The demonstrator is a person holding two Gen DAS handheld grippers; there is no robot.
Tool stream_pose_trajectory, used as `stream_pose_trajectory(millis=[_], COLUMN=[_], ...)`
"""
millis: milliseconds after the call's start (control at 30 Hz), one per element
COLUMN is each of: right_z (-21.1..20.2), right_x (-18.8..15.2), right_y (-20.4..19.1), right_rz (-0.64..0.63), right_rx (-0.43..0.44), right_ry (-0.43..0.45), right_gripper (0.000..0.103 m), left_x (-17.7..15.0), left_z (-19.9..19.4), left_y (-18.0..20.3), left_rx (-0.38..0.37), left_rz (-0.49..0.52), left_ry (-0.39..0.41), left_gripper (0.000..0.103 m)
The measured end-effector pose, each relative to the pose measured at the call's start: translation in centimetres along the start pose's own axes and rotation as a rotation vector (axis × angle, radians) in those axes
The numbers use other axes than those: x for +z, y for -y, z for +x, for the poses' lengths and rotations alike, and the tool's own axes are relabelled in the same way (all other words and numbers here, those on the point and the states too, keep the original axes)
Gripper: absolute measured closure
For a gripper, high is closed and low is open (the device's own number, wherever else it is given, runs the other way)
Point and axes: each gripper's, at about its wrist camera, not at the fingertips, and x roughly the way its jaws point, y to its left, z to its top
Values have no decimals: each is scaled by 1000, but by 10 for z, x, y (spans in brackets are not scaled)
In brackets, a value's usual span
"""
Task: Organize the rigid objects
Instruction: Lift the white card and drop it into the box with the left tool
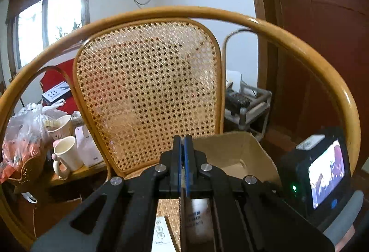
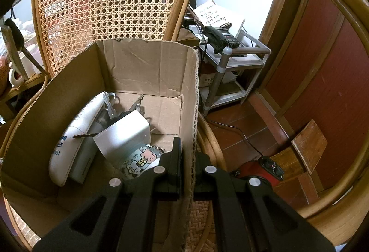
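Note:
A cardboard box (image 2: pixel 147 62) sits on a rattan chair. It holds a white tube (image 2: pixel 73 134), a white block (image 2: pixel 124 134), a cartoon-print cup (image 2: pixel 140 159), keys (image 2: pixel 136 105) and a grey box. My right gripper (image 2: pixel 187 155) is shut on the box's right wall, one finger inside and one outside. My left gripper (image 1: pixel 184 155) is shut on a thin serrated strip, held above the chair seat to the left of the box (image 1: pixel 233 150). A white bottle (image 1: pixel 198 217) lies below the left fingers. The right gripper's camera unit (image 1: pixel 322 171) shows at the right.
The cane chair back (image 1: pixel 147 90) and its curved arm rail (image 1: pixel 299 49) ring the box. A side table at the left holds mugs (image 1: pixel 66 152) and plastic bags. A small shelf with a telephone (image 2: pixel 221 38) stands at the right, by a red-brown door (image 2: pixel 334 79).

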Motion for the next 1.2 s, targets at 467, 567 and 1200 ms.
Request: stream_pose_trajectory(millis=[467, 567, 1200], right_z=[1, 1, 1], right_x=[0, 0, 1], right_y=[0, -1, -2], right_rz=[-3, -6, -7], right_rx=[-1, 2, 2], right_ry=[-1, -1, 0], right_gripper=[96, 96, 97], left_x=[-9, -9, -17], left_z=[14, 14, 13], left_y=[6, 2, -64], left_rx=[35, 47, 195], left_rz=[24, 21, -137], left_ry=[-73, -77, -131], left_gripper=[95, 87, 12])
